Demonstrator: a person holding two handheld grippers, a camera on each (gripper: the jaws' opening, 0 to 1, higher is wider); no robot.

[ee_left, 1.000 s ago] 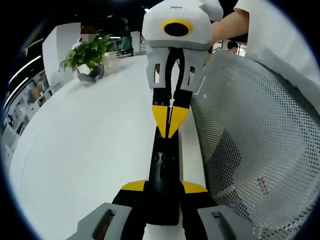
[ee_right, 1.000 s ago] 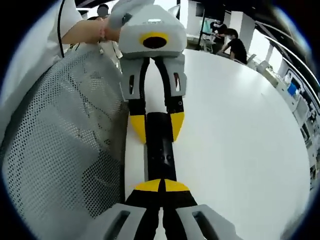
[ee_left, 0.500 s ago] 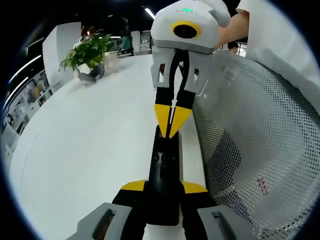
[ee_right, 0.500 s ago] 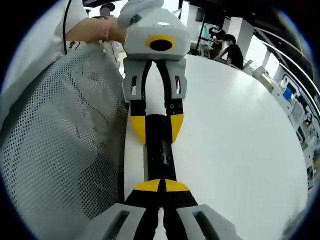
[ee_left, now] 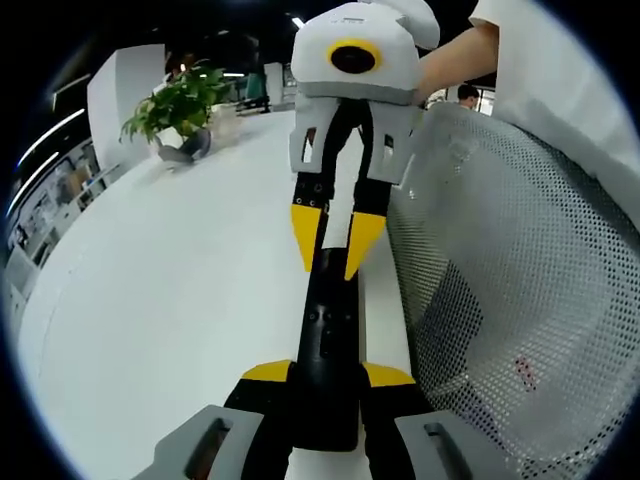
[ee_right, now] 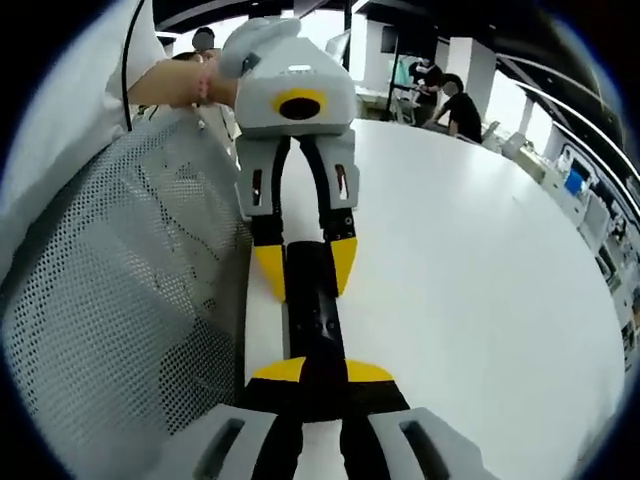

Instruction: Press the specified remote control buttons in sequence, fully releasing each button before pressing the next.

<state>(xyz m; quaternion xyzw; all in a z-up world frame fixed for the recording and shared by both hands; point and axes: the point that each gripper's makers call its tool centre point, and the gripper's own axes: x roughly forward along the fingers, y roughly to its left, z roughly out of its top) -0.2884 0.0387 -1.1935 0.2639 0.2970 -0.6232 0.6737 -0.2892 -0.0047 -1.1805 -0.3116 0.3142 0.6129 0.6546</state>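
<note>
Left gripper view
Remote (ee_left: 328, 345): black, slim, lengthwise on white bench (ee_left: 170, 300).
Left tool (ee_left: 328, 378): clamped on its near end.
Right tool (ee_left: 336, 240): parted, tips astride far end.
Surroundings: mesh chair (ee_left: 510, 280) beside; plant (ee_left: 175, 105) far off.

Right gripper view
Remote (ee_right: 312, 320): between both tools.
Right tool (ee_right: 322, 372): jaws parted, straddling it.
Left tool (ee_right: 305, 268): gripping far end.

Both grippers' parted fingers (ee_right: 277, 372) around remote (ee_right: 310, 318).

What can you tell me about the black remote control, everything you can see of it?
The remote control is a long, slim black bar, matte, with small dark buttons on its top face. It lies flat on the white table beside a mesh chair back. The left claw clamps one end; the right claw straddles the other, jaws parted.
</note>
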